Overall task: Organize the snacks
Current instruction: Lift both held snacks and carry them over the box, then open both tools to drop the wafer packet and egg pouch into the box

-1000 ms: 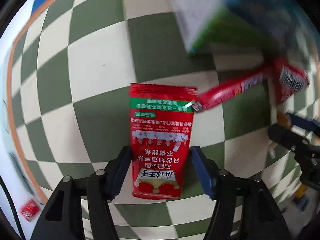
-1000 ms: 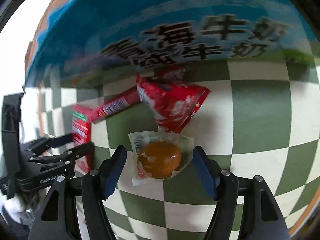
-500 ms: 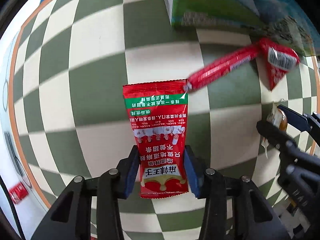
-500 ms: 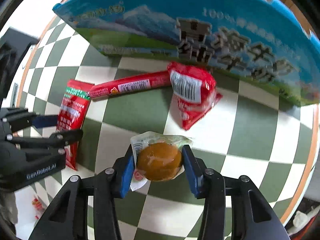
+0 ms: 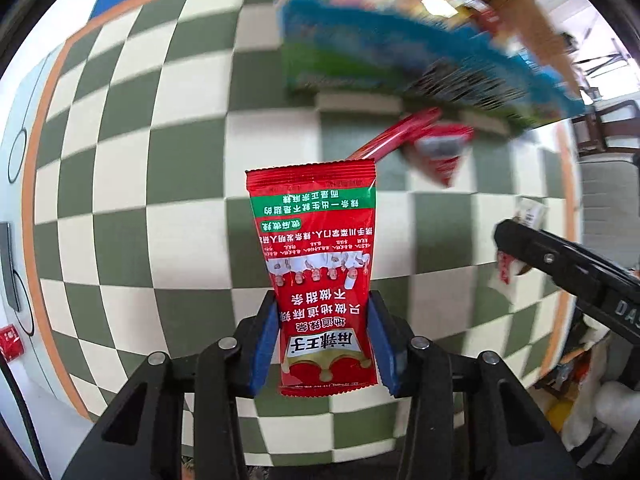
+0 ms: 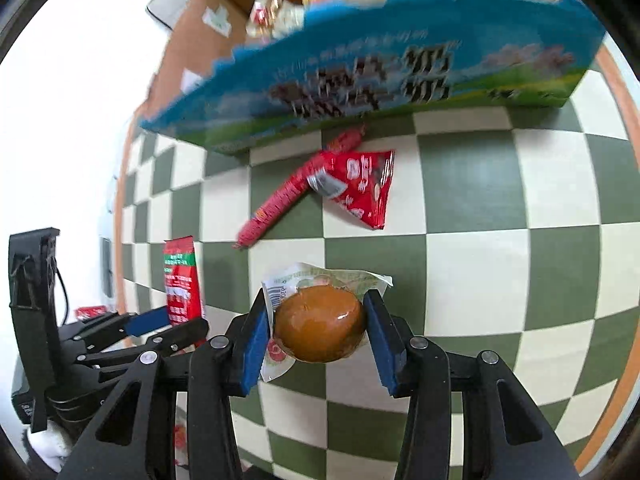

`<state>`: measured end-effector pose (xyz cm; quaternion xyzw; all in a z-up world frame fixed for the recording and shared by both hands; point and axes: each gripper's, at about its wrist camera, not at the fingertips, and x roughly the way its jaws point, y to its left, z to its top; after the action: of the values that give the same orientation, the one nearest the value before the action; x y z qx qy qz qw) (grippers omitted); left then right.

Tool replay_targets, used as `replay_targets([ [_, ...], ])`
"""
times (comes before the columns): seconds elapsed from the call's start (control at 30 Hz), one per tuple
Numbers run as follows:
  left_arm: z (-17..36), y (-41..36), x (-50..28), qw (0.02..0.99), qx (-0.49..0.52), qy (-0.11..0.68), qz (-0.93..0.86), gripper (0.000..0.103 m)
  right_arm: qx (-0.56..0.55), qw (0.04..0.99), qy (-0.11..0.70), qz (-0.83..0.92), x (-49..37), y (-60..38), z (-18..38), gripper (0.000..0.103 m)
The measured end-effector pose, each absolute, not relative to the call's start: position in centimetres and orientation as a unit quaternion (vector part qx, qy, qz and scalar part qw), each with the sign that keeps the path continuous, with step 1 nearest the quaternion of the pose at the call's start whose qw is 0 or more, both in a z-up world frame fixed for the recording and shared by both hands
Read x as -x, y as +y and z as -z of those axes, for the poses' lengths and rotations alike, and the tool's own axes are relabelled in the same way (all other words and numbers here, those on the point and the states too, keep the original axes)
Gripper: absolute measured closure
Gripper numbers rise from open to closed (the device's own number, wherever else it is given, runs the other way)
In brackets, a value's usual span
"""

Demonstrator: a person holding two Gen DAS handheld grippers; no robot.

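My left gripper (image 5: pixel 323 342) is shut on a red snack packet (image 5: pixel 320 264) with green band and holds it above the checkered table. My right gripper (image 6: pixel 316 338) is shut on a brown braised egg in clear wrap (image 6: pixel 320 328), also lifted. A red sausage stick (image 6: pixel 296 190) and a red triangular packet (image 6: pixel 356 186) lie on the table before a blue-green open carton (image 6: pixel 380 80) that holds several snacks. The left gripper with its packet (image 6: pixel 180 284) shows at the left of the right wrist view. The right gripper (image 5: pixel 560 264) shows at the right of the left wrist view.
The table has a green and cream checkered cloth (image 6: pixel 500 240) with an orange border. A small red item (image 5: pixel 10 342) lies off the table edge at the left. Chairs (image 5: pixel 604 128) stand beyond the table at the far right.
Both grippers closed on their snacks, then lifted them off the table and drew back; the carton's open top is now in view.
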<state>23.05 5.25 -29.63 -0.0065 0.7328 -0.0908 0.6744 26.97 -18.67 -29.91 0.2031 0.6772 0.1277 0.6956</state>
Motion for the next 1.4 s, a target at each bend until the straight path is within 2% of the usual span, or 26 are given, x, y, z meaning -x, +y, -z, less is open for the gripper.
replay_targets([
  [0.13,22.3,3.6,-27.0,0.696,0.017,0.708,0.116,0.063,-0.224,0.707,0.656,-0.137,-27.7,-20.3,26.0,0.055],
  [0.37,19.7,-1.0,-34.1,0.728,0.035,0.673,0.127,0.063,-0.250,0.741,0.604,-0.156,-32.0,-21.3,18.9,0.055],
  [0.5,19.9,-2.2,-39.4,0.735,0.035,0.665,0.126,0.063,-0.242,0.757,0.589,-0.149,-36.4,-22.1,17.5,0.055],
  [0.7,23.3,-3.0,-45.8,0.716,0.024,0.691,0.097,0.063,-0.240,0.751,0.604,-0.121,-43.0,-23.9,19.6,0.054],
  [1.03,25.9,-2.1,-48.7,0.704,0.028,0.706,0.071,0.060,-0.214,0.736,0.636,-0.088,-47.7,-23.7,24.9,0.052],
  [1.07,26.0,-2.1,-48.7,0.703,0.028,0.707,0.070,0.060,-0.213,0.733,0.641,-0.081,-47.9,-23.7,25.2,0.049],
  [1.1,26.2,-2.1,-48.7,0.703,0.028,0.708,0.068,0.060,-0.212,0.732,0.643,-0.075,-48.1,-23.8,25.5,0.036],
  [1.17,26.2,-1.8,-48.5,0.701,0.029,0.709,0.068,0.060,-0.210,0.736,0.640,-0.073,-48.4,-23.9,25.7,0.021],
  [1.4,26.1,-1.1,-47.7,0.698,0.041,0.711,0.069,0.059,-0.210,0.741,0.634,-0.072,-47.8,-24.2,24.4,0.018],
])
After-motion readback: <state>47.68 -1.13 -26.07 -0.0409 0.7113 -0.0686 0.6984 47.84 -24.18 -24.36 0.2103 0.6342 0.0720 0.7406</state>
